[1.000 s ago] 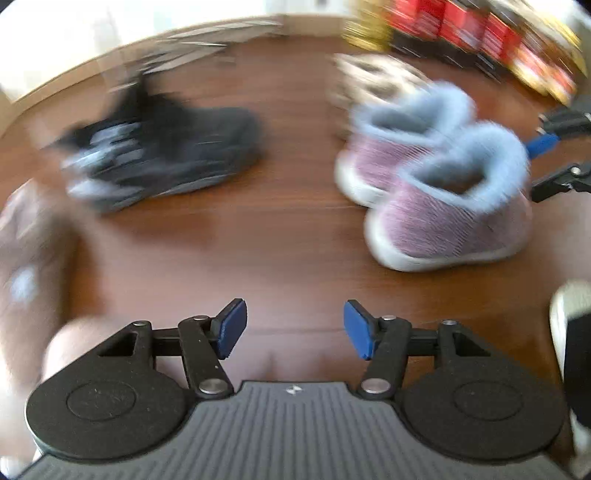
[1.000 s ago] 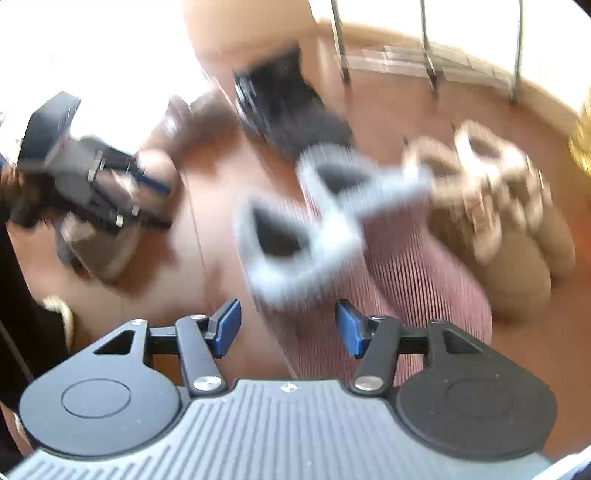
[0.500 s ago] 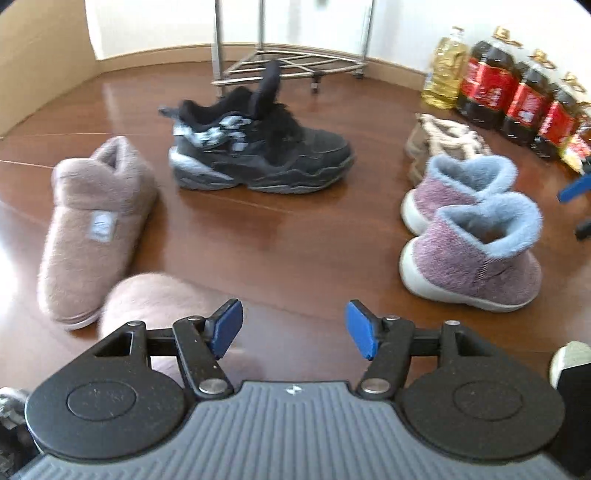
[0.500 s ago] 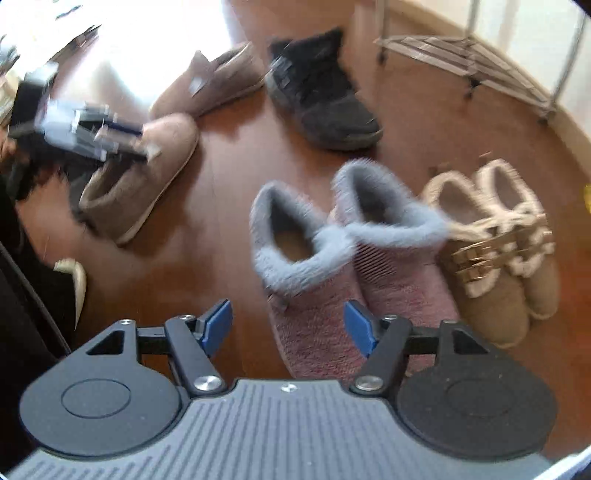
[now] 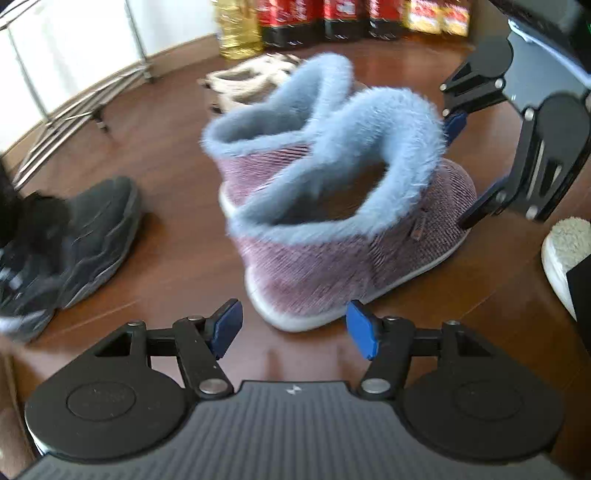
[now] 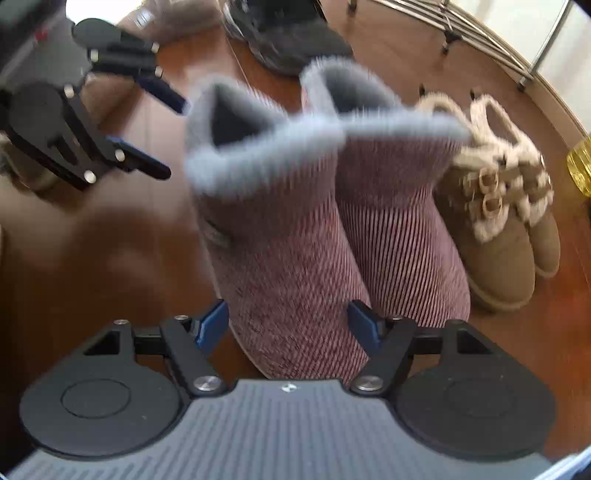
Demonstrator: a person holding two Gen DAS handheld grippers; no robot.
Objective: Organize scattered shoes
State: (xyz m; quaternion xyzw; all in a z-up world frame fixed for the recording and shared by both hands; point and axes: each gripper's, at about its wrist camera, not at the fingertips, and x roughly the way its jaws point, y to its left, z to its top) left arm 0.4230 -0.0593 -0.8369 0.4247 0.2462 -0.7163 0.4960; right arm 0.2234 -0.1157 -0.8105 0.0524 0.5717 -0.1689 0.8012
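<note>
Two pink knit boots with blue fur cuffs stand side by side on the wood floor: the near boot and the far boot in the left wrist view. My left gripper is open, its pads just short of the near boot's heel. In the right wrist view my right gripper is open with its pads either side of that boot's toe; the other boot stands to its right. Each gripper shows in the other's view: the right one, the left one.
A black sneaker lies to the left, also seen at the back. A tan fur-lined pair stands right of the boots. A metal rack, bottles by the wall and a white shoe are nearby.
Both grippers have closed in on the pink boots from opposite ends. The left view swung right, away from the brown slippers. Both stay open.
</note>
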